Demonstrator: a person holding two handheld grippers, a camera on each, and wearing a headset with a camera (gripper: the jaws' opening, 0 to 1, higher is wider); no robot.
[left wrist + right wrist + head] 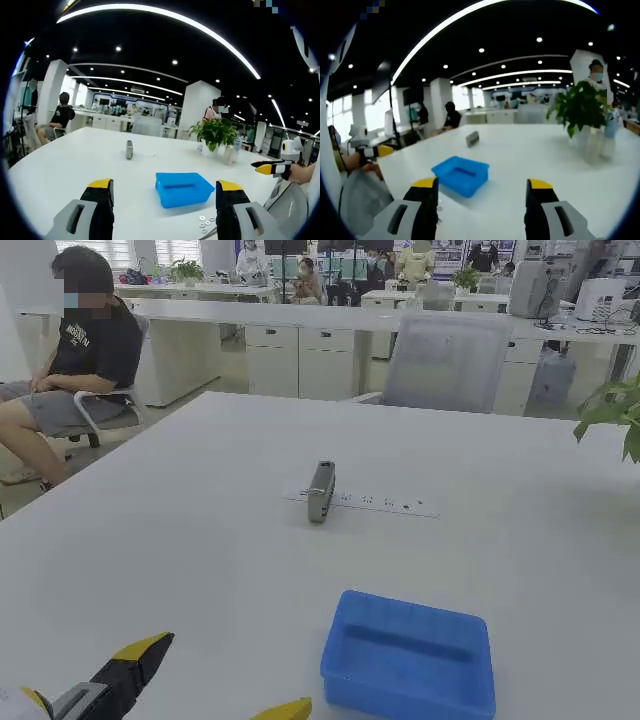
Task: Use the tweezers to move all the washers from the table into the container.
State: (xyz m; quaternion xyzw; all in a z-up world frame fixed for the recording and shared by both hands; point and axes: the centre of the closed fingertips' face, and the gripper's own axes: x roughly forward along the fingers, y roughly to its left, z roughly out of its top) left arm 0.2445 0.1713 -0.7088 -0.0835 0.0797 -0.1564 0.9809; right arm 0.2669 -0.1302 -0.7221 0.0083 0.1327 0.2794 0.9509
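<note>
A blue plastic container [405, 655] sits on the white table [200, 540] near its front edge. In the left gripper view the container [181, 188] lies straight ahead, with several small washers [205, 222] on the table just right of it and close to my right-hand jaw. A thin metal piece by the washers may be the tweezers. My left gripper [165, 185] is open with nothing in it, and its yellow-tipped jaws [215, 680] show at the bottom left of the head view. The right gripper [482, 183] is open and holds nothing, with the container [461, 174] ahead to its left.
A grey block [320, 490] stands on a socket strip mid-table. A potted plant [215, 132] and bottles stand at the table's right side. A grey chair [445, 360] is at the far edge, and a person [85, 350] sits at the left.
</note>
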